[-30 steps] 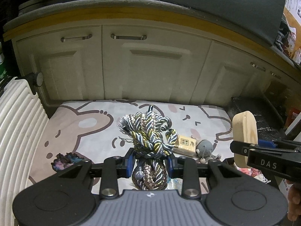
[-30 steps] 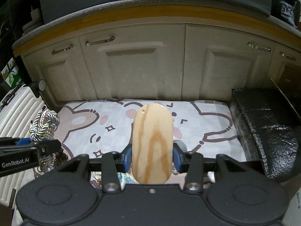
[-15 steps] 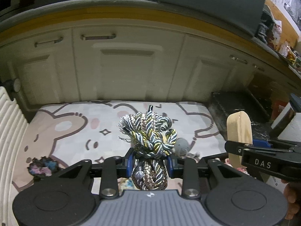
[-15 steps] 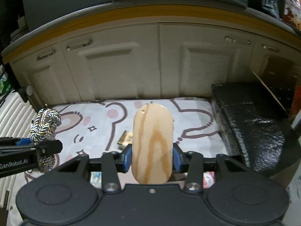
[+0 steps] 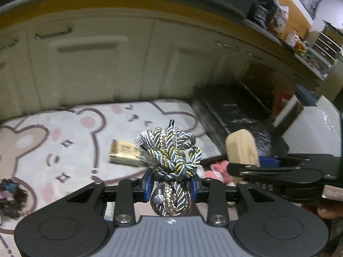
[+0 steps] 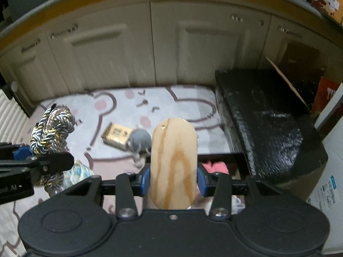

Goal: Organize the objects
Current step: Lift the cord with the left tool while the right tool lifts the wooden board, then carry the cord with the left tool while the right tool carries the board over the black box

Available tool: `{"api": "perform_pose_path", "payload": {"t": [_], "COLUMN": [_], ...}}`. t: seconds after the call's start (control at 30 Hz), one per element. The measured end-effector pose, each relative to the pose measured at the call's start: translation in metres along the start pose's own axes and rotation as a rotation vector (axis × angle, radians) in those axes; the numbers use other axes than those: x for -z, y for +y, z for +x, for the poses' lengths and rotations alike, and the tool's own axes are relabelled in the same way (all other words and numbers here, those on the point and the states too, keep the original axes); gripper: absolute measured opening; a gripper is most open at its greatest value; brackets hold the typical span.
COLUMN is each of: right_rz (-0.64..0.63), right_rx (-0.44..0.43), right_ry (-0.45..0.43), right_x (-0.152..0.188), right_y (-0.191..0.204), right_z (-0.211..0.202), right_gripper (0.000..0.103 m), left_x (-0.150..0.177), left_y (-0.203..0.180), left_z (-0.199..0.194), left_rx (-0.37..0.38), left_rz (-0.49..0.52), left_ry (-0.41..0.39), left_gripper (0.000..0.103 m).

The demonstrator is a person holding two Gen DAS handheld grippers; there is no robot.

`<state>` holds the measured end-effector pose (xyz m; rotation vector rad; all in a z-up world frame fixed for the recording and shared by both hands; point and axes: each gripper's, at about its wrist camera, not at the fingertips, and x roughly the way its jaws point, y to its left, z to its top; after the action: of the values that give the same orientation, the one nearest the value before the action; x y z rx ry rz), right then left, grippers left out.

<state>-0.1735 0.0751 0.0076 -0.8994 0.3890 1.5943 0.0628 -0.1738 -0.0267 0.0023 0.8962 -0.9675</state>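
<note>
Two loads in transit: a bundle of twisted cord clamped in the left hand-held gripper, a rounded wooden board clamped upright in the right hand-held gripper. Both at lower centre of their own views, raised above a cartoon-bear mat. Probably the carrying step of the tidying, with the drop-off unclear; possibly the dark box at the right of the frame, though nothing confirms it. Next move, by that guess: bring each load over its place, lower it, then part the jaws, board first or cord first being open. Left on the mat: a small gold packet at centre, touching or just beside a grey knitted ball, a dark cluster at the far left, and pink cloth low near the box edge. Both hand-held grippers angled downward toward the mat, side by side, the right one showing at the right edge of the left view. Blurred frames, so fine detail uncertain. Cream cupboard doors across the upper frame.
</note>
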Motion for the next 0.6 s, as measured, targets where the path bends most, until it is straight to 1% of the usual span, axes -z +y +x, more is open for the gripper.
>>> {"api": "perform_pose_path", "payload": {"t": [0.1,0.27,0.37,0.47,0.5,0.6], "right_rz": [-0.006,0.000,0.027,0.042,0.042,0.028], "right_rx": [0.010,0.035,0.052,0.064,0.064,0.059], "right_ry": [0.038,0.095,0.114,0.130,0.138,0.169], "right_x": [0.005,0.012,0.015,0.019,0.020,0.024], "right_y": [-0.007,-0.022,-0.035,-0.045,-0.047,-0.050], "right_z": [0.006,0.015,0.017,0.019,0.020,0.026], "right_gripper": [0.045,0.045,0.045,0.045,0.045,0.045], "left_x": [0.003,0.009,0.014,0.020,0.022,0.028], "left_y": [-0.008,-0.019,-0.024,-0.026,-0.026,-0.026], "left_z": [0.009,0.027,0.039,0.051,0.055,0.069], "left_rx": [0.048,0.121,0.160,0.202,0.203,0.222], "left_rz": [-0.010,-0.065,-0.129,-0.215,-0.253,-0.323], "left_ry": [0.030,0.075,0.082,0.103,0.101,0.131], "left_gripper": [0.035,0.035,0.034,0.034,0.034,0.034]}}
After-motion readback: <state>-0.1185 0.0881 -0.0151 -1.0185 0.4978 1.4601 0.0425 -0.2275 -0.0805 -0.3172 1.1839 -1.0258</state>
